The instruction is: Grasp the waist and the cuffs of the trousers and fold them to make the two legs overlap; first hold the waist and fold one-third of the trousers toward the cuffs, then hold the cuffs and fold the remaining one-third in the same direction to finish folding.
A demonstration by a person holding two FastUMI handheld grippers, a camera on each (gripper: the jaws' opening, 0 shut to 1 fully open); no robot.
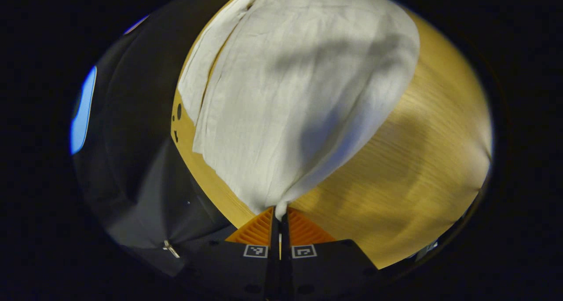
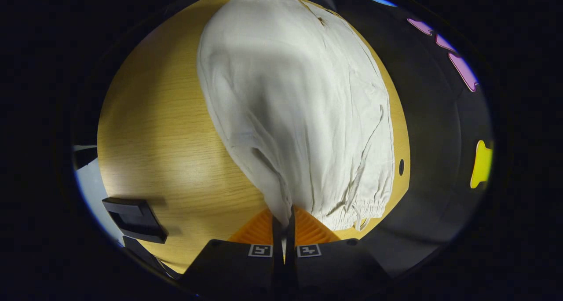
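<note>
Wood-grain tabletop (image 1: 418,160) carries the whole job, with black booth cloth hanging behind it. Nearest in the left gripper view, the left gripper (image 1: 279,213) has its fingers pressed together on a pinched corner of the white trousers (image 1: 299,85), at what looks like the cuff end, where two layers sit a little offset. In the right gripper view the right gripper (image 2: 285,217) is likewise clamped on a fold of cloth at the gathered waist (image 2: 365,208), whose elastic ruffle and drawstring lie just beside its fingers. From both pinches the fabric rises and then spreads away across the table, so both ends seem lifted while the middle rests. This fits carrying one leg over onto the other, or squaring up after that; I cannot settle which. Either way, both hands should travel level and together, keeping the cloth lightly taut so edges meet without a twist. How many layers each pinch holds is hidden, and the far end of the trousers runs off each view's edge.
</note>
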